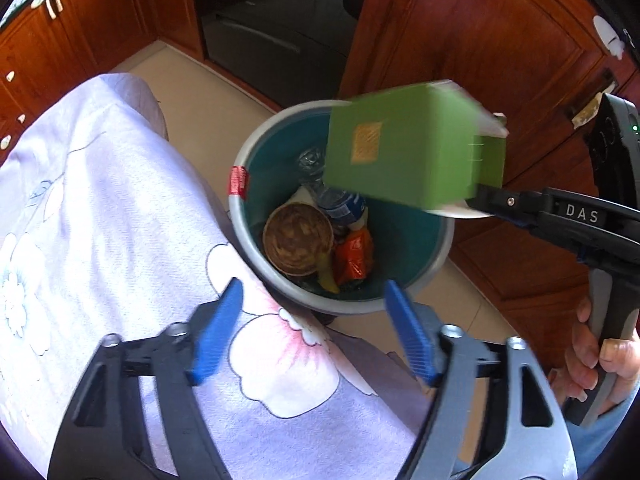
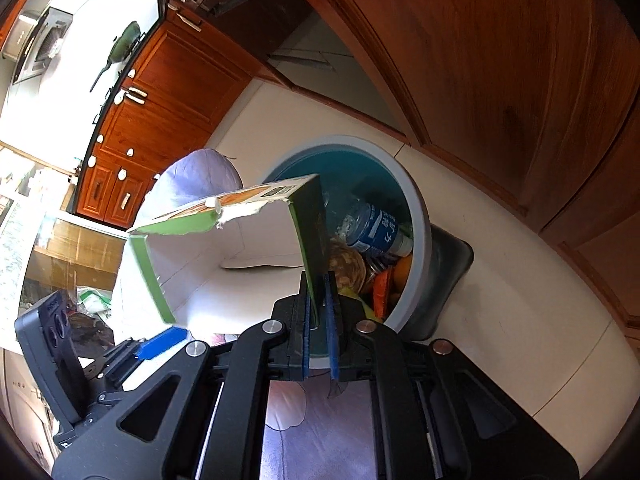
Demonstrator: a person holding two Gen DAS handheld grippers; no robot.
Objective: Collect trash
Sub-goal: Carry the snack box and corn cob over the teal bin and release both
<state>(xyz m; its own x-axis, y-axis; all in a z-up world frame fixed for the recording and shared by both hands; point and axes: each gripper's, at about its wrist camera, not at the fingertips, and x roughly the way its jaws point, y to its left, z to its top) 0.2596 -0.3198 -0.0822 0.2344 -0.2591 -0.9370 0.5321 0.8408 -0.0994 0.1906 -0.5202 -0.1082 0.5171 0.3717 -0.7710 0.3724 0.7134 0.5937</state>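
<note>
Green carton (image 1: 408, 148), torn open, hangs above the teal bin (image 1: 436, 236), one wall pinched between the right gripper (image 2: 319, 304) pads. Left gripper (image 1: 314, 332) gapes empty at the bin's near rim; cloth-draped table (image 1: 100, 208) touches it.

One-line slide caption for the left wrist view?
Open left tongs hover over the floral cloth as the right tongs hold a green carton above the trash-filled bin.

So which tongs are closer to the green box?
Right. The right tongs pinch one wall of the green box above the bin. The left tongs stand open and empty, apart from the box.
</note>
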